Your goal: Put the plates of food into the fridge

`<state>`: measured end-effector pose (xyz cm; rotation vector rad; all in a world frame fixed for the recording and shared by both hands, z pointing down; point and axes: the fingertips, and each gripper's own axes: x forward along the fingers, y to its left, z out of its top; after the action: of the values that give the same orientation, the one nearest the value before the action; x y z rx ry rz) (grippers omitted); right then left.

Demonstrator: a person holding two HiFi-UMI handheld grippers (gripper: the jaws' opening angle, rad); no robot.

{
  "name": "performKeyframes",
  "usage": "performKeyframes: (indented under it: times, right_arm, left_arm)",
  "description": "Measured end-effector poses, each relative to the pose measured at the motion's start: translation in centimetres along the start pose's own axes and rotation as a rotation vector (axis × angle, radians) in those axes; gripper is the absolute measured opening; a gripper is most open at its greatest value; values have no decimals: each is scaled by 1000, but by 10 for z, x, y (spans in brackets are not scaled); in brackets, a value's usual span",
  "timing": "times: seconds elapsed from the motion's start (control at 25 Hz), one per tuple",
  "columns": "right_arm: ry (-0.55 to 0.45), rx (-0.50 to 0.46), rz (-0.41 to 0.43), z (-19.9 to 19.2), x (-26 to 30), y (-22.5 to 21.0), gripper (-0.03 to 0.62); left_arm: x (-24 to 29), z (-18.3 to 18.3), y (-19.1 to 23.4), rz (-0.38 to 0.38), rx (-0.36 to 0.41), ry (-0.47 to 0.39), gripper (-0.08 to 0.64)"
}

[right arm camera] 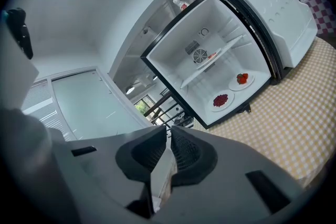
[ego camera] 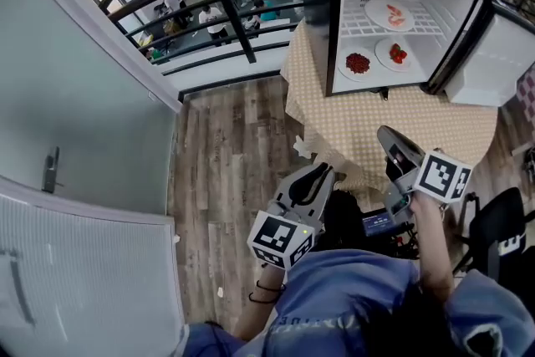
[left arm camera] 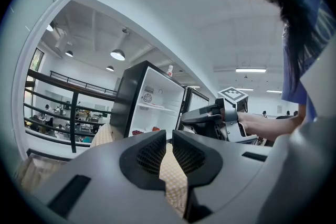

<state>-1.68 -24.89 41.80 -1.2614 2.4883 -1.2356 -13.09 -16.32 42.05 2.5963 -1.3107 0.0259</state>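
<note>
Plates [ego camera: 358, 63] sit inside the open fridge [ego camera: 355, 0], so left gripper [ego camera: 322, 176] and right gripper [ego camera: 393, 140] idle. Their jaws are almost together, pinching nothing.

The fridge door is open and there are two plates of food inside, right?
No, three plates, not two: the shelf plate above, the left plate and right plate below. The head view shows them. The door is open.

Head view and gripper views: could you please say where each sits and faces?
Head view: on the head, steeply down at left gripper, right gripper, blue shirt, fridge.
Left gripper view: on it, along its empty jaws towards the fridge; right gripper, hand show.
Right gripper view: on it, along its jaws into the fridge.
Shared: the fridge.
</note>
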Motion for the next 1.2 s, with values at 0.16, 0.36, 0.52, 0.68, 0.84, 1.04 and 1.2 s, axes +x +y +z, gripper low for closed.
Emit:
performKeyframes:
  times: [0.16, 0.36, 0.52, 0.68, 0.84, 1.04, 1.2]
  right_arm:
    - [18, -2, -4, -13, -4, 6, 38]
    - [30, 17, -15, -23, -14, -3, 38]
    - [40, 28, -82, -30, -34, -27, 35]
    - [24, 42, -99, -32, -55, -38, 34]
    - [19, 10, -96, -31, -86, -45, 32]
    - [8, 36, -71, -32, -137, -61, 32]
    - [3, 28, -67, -34, -180, -67, 32]
  left_arm:
    - [0, -3, -2, -12, -10, 4, 33]
    - [5, -12, -6, -28, -34, 12, 32]
    - [12, -26, -19, -49, -33, 48, 32]
    - [22, -29, -31, -57, -38, 57, 32]
    - [31, -23, -53, -50, -15, 56, 32]
    - [37, -23, -102, -54, -4, 61, 32]
    - [33, -32, -149, -56, 8, 78, 32]
